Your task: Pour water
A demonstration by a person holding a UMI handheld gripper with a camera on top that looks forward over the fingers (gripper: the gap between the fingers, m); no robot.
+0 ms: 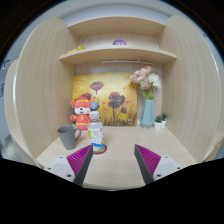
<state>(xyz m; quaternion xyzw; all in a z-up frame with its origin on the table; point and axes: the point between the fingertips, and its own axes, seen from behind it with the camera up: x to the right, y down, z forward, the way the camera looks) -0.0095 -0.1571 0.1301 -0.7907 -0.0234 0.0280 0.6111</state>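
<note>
Gripper view, bottle (96,131) just beyond open gripper (113,163), left

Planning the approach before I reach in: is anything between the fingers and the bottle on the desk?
Nothing visible. The bottle stands on the desk just ahead of the open gripper, nearer its left finger. The grey cup is beside the bottle, not in front.

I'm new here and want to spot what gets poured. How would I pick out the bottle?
Find the flower painting at the back of the wooden desk. Before its left end sits a plush toy, with a grey cup beside it. The bottle stands right of that cup, ahead of the open claw: tall, slim, pale, with an orange label.
</note>
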